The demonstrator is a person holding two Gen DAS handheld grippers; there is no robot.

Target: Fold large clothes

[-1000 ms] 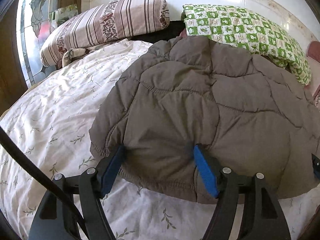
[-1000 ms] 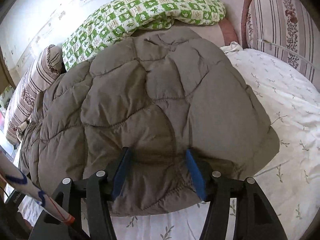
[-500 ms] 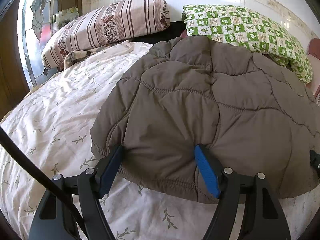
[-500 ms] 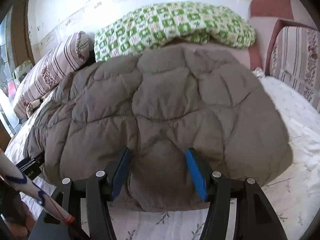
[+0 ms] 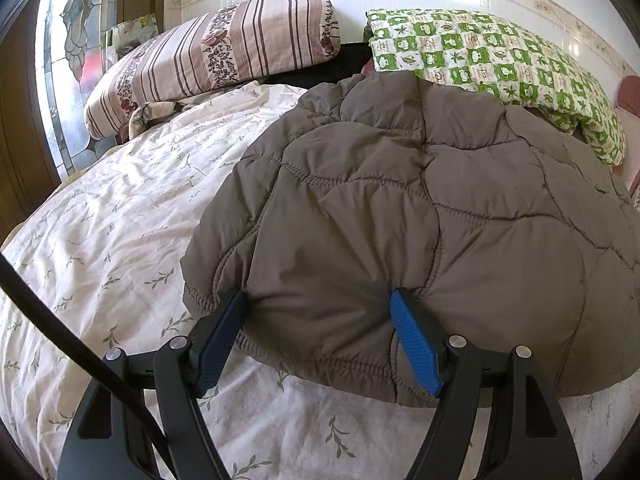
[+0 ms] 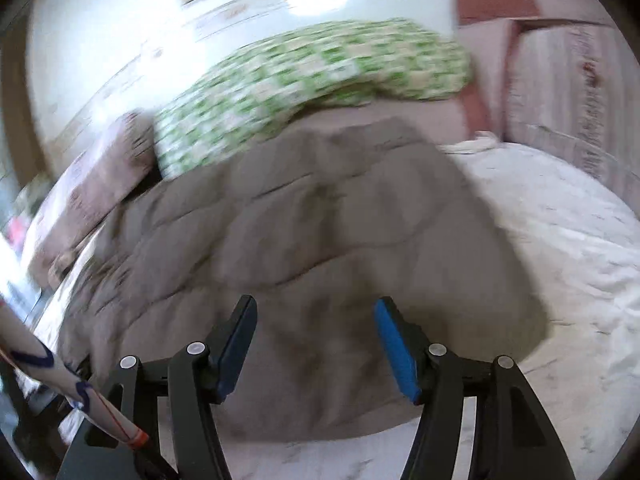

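A brown quilted jacket lies spread on the bed, its hem toward me. My left gripper is open at the hem's left corner. Its blue-padded fingertips dent the puffy cloth, and a bulge of jacket sits between them. In the blurred right wrist view, the same jacket fills the middle. My right gripper hangs open just over the near hem, its pads clear of the cloth.
The bed has a white sheet with a leaf print. A striped pillow and a green checked pillow lie at the head by the wall. A black cable crosses the left view's lower left. A window is at far left.
The right wrist view has swung and lifted slightly and is now blurred; its fingers have come off the hem. The left gripper and the jacket look unchanged.
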